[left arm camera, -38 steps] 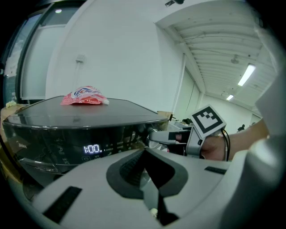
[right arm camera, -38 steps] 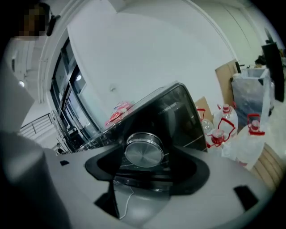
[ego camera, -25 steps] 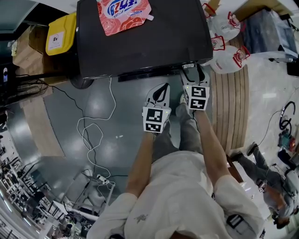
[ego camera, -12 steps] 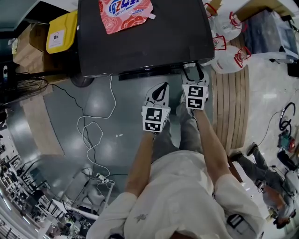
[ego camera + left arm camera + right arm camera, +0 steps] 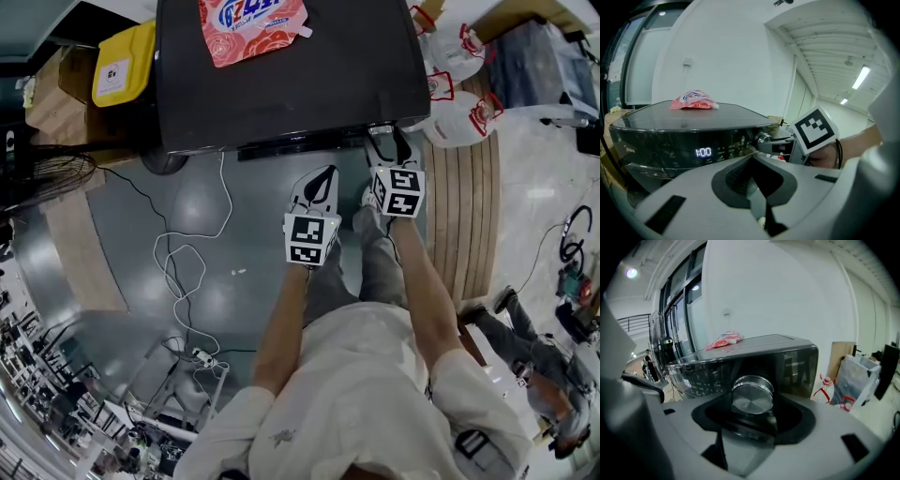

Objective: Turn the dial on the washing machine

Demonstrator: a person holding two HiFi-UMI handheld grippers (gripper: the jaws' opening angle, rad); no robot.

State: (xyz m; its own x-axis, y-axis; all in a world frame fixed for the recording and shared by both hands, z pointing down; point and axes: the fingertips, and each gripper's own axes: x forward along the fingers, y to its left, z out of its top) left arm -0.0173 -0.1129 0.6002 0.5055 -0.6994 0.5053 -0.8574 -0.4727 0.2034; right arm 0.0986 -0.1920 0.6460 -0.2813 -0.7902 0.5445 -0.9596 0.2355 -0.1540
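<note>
The right tool point(image 5: 387, 148) has just been closing its jaws and now clasps the dial point(image 5: 752, 398) at the right end of the washer point(image 5: 281, 94) front, set to twist it. The left tool point(image 5: 324, 184) hangs aside, jaws together, empty, out of the way

workshop: loose cables point(image 5: 174, 289), cluttered racks point(image 5: 33, 370)

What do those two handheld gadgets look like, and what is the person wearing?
Both the left gripper and the right gripper are light grey with dark-lined jaws. Each carries a white cube printed with black square markers. The person wears a white short-sleeved shirt.
</note>
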